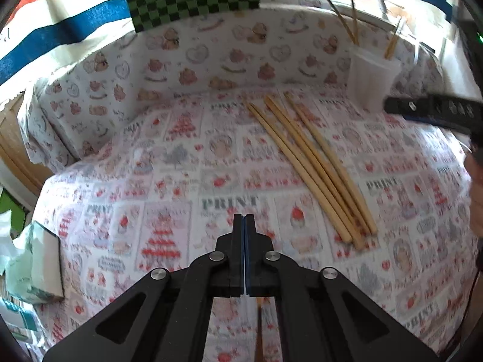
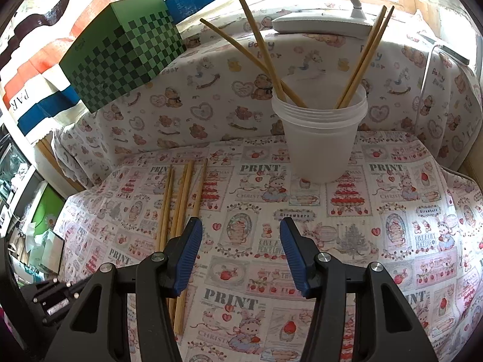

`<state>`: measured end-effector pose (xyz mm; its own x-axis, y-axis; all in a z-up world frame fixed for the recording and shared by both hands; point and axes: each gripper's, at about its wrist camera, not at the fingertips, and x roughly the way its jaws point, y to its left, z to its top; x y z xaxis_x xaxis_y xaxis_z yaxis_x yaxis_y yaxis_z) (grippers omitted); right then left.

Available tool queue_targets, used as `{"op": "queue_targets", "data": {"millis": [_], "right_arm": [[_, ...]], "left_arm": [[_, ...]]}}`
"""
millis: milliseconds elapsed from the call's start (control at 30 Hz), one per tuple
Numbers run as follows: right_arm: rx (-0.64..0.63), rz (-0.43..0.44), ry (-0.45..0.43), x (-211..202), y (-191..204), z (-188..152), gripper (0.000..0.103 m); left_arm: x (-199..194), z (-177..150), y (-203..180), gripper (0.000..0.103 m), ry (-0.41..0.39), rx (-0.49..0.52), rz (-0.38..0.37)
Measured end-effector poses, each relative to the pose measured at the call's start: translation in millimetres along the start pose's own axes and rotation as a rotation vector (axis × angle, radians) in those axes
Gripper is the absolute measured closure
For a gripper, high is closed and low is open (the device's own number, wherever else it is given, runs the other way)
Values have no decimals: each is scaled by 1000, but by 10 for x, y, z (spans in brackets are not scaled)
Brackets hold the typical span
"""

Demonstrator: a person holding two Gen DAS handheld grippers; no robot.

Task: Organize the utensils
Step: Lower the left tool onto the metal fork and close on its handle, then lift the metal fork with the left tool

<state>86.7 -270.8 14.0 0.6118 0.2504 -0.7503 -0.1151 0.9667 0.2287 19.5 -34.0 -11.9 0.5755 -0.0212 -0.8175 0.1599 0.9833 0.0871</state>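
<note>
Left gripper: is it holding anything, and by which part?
Apparently a chopstick, pinched near one end by the shut left gripper; the contact itself is hidden.

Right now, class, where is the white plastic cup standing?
In the right wrist view the white plastic cup stands upright at the back of the printed cloth, right of the loose chopsticks, with four chopsticks in it.

You have bright, even daylight with soft, faint shadows. The left wrist view is motion-blurred; the right wrist view is sharp. Expect fisheye bending, dark corners and washed-out glare along the top edge.
</note>
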Motion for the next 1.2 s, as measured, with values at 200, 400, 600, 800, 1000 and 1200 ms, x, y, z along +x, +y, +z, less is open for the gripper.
{"op": "queue_targets", "data": {"millis": [200,400,600,800,1000,1200], "right_arm": [[9,9,-5,-39,-16,4,47],[-7,17,-8,-71,28,-6,47],[2,15,11,-13,10,-5,47],[6,9,17,22,-2,-5,47],[0,14,13,3,2,0,47],[-3,16,11,-3,6,1,47]], "left_arm": [[-38,32,127,103,0,-22,-3],[-59,-45,244,88,36,-71,-104],[-46,-154,131,73,59,-28,-113],[151,-192,8,73,116,8,-97],[192,-158,29,94,112,6,-110],[46,-19,83,94,44,-17,-106]]}}
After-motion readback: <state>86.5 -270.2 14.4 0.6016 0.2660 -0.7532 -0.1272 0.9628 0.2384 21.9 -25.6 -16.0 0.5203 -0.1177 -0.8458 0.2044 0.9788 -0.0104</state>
